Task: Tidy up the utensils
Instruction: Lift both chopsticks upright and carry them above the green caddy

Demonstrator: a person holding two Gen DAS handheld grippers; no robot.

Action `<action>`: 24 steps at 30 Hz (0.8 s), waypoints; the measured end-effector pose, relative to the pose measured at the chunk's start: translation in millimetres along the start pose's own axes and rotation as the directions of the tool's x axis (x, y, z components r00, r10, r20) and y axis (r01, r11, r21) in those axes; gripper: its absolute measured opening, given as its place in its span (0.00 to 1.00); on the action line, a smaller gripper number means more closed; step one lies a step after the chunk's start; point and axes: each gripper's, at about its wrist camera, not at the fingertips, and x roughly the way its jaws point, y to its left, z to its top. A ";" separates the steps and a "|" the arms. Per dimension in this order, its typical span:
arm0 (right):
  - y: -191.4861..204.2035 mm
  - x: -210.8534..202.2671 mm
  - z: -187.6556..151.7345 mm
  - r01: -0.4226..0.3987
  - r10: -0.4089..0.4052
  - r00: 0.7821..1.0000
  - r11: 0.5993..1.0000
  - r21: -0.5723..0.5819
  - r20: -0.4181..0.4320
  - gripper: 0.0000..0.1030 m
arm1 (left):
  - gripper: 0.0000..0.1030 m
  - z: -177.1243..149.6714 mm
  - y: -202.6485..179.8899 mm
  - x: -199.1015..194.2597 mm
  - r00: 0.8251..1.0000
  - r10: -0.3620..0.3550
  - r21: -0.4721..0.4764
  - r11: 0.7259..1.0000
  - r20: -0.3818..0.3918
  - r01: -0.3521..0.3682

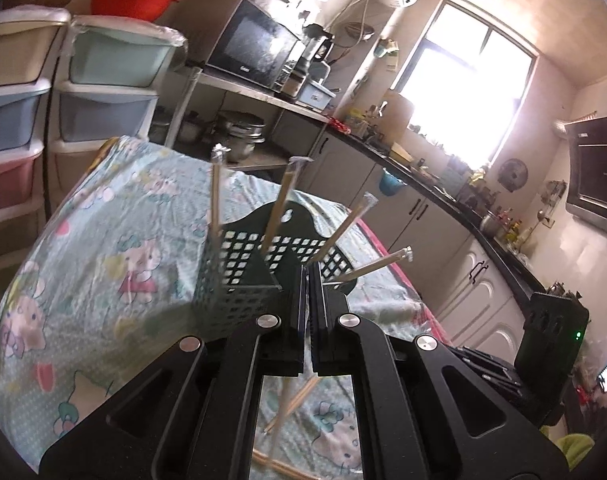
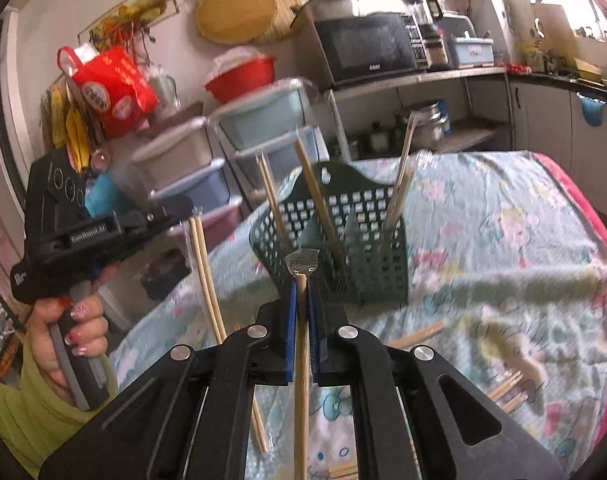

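Both grippers lifted w/ wrapped chopstick pairs, basket ahead.

Right wrist view, bottom centre: right gripper (image 2: 302, 280) jaws nearly shut, pinching a wrapped chopstick pair (image 2: 302, 380) lengthwise, prob. so it drops tip-first. Left gripper (image 2: 183, 216), mid-left, jaws shut on another pair (image 2: 207, 280) hanging steeply down; held in a hand (image 2: 73, 344). Loose pairs (image 2: 503, 390) lower right on cloth (image 2: 503, 240), still to sort. Beyond, centre: green basket (image 2: 367, 232) holds several pairs upright in compartments. Far: microwave (image 2: 367, 46).
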 end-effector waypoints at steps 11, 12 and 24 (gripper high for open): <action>-7.0 -30.4 24.5 0.022 -0.023 0.993 1.000 0.008 0.119 0.05 | 0.00 16.2 -24.7 4.7 0.999 -0.041 0.045 0.998 0.020 0.040; -8.2 -34.0 26.8 0.026 -0.027 0.991 1.000 0.009 0.132 0.05 | 0.00 17.5 -26.8 4.9 0.999 -0.044 0.050 0.998 0.022 0.043; -14.0 -60.9 50.5 0.044 -0.045 0.967 0.999 0.008 0.251 0.05 | 0.00 32.9 -50.9 6.6 0.995 -0.093 0.095 0.992 0.047 0.089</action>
